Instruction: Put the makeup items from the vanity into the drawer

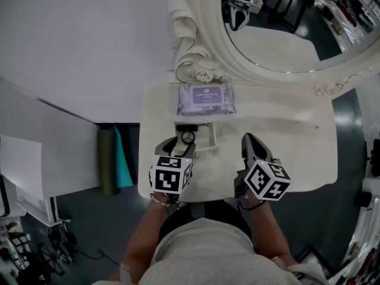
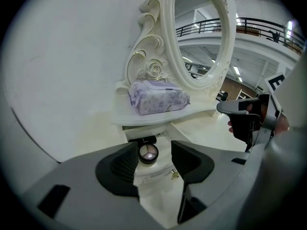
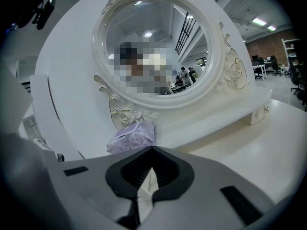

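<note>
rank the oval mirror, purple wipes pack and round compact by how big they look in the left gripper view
1. oval mirror
2. purple wipes pack
3. round compact, which looks smallest even though it lies nearest the camera

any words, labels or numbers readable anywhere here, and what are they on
Nothing can be read as text.
Wipes pack: there is print on its top label, too small and blurred to read.
Marker cubes: black-and-white square patterns only, no words or numbers.
</note>
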A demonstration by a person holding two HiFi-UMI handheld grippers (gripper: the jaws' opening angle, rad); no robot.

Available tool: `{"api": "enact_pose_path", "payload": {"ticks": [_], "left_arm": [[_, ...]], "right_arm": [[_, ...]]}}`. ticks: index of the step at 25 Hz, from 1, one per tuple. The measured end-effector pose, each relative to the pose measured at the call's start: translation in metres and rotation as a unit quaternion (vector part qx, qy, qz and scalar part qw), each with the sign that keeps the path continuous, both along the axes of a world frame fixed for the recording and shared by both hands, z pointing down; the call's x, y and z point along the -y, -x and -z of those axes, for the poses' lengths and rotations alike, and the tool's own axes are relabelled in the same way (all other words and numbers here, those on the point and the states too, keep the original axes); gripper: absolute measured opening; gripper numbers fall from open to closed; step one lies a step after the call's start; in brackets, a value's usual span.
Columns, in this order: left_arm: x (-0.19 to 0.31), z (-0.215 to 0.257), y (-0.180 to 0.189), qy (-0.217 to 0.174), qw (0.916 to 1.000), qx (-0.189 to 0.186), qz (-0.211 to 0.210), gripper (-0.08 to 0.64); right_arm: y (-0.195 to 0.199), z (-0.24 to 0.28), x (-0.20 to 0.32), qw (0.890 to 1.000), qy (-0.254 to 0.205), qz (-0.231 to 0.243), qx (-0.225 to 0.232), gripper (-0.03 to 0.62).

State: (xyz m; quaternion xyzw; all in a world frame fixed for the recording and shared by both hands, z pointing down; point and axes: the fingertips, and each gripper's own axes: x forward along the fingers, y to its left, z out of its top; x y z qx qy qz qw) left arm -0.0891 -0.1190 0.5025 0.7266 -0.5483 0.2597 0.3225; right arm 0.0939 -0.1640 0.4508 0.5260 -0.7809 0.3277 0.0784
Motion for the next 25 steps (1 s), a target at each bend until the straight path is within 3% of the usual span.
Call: {"api": "enact_pose_path", "payload": {"ticks": [5,8,15,20,25], "left_arm": [[-0.002,0.022,0.013,-0.032,0.9991,-0.013,0.024,0.214],[-0.003,0.037,0.028,-0.056,0.9973,-0.005,0.046,0.117],[-0.032,0.053,0.054,-0.079,0.9955,-0.002,0.053,0.015],[-0.06,0.063,0.062,-0.102,0.993,-0.049,0.035,0.011],[-0.077,0.073,0.07,-0.119,0.9879,-0.094,0.032,0.011]], "right_arm": [[0.004,0.007,-0.008,1.0,-0.006,0.0,-0.006,0.017],[0.007,0.016,-0.013,1.0,-0.017,-0.004,-0.011,0.017],[0.017,0.034,-0.051,0.999,-0.034,-0.026,-0.023,0.017],[0.012,0.045,-0.085,0.996,-0.048,-0.068,-0.033,0.017],[0.019,0.051,-0.118,0.995,-0.053,-0.077,-0.043,0.017]]}}
